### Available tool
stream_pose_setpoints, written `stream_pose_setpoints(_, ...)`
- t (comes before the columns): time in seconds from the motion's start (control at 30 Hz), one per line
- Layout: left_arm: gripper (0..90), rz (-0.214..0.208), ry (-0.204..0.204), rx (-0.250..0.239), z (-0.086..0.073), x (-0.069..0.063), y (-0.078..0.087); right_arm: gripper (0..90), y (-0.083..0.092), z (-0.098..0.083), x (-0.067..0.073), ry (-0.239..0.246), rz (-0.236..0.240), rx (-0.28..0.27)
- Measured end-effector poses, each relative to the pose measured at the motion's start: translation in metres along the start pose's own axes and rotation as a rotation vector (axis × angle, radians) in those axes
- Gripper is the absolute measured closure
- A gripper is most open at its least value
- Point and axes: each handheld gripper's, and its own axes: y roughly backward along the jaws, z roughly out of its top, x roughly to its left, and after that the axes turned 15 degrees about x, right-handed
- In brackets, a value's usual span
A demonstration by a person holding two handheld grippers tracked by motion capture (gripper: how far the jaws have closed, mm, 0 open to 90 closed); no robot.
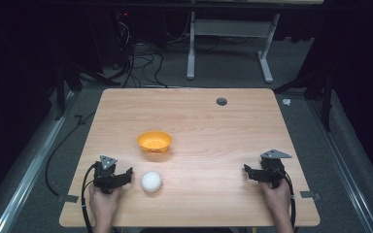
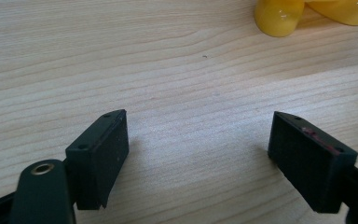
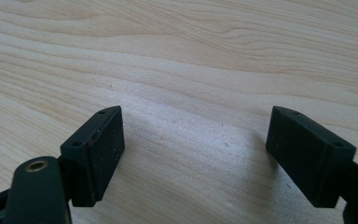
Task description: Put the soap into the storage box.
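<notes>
A: What is sitting closest to the person?

B: Two hands are coming in from the near edge of the wooden table [image 1: 199, 116]. The left hand [image 1: 103, 203] is holding the left gripper [image 1: 124, 174], and the right hand [image 1: 276, 196] is holding the right gripper [image 1: 248, 171]. Both are resting low on the table, well apart from each other.

A: Are the jaws squeezing anything?

B: No. In the left gripper view the two black jaws are standing wide apart, and bare wood is showing between them. The right gripper view is showing the same thing: jaws spread wide, nothing between them, just wood.

A: What is lying next to the left gripper?

B: A white ball [image 1: 151, 181] is sitting on the table just beside it, on its right. It is not touching the jaws.

A: And a bit farther out?

B: An orange bowl [image 1: 154, 141] is standing upright on the table, past the ball and near the middle. Its yellow-orange edge is peeking in at the top of the left gripper view [image 2: 307, 14].

A: What is lying at the far end?

B: A small dark round hole cover [image 1: 221, 101] is sitting in the table top near the far edge. Behind the table, a white table frame [image 1: 230, 43] is standing on the grey floor, and black cables [image 1: 141, 63] are lying there too.
</notes>
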Motion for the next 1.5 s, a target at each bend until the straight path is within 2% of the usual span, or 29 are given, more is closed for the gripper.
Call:
stream_pose_setpoints(0.83,20.2,-0.007,0.001,-0.001,0.0001,-0.0002,-0.0001,20.1,0.0,0.0,0.0,0.0,0.0,0.0)
stream_pose_setpoints(1.1,21.4,-0.003,0.008,-0.002,-0.0002,-0.0006,0.0003,20.1,0.0,0.0001,0.0,0.0,0.0,0.0)
stream_pose_setpoints(1.2,21.4,0.005,0.023,-0.003,-0.0003,-0.0022,0.0002,20.1,0.0,0.0,0.0,0.0,0.0,0.0)
stream_pose_setpoints(1.33,21.8,-0.01,0.035,-0.008,-0.0013,-0.0015,0.0013,20.2,0.0,0.0001,0.0,0.0,0.001,0.0)
stream_pose_setpoints(1.5,22.6,-0.027,0.027,-0.015,-0.0021,-0.0013,0.0022,20.1,0.0,0.0001,0.0,-0.001,0.001,0.0)
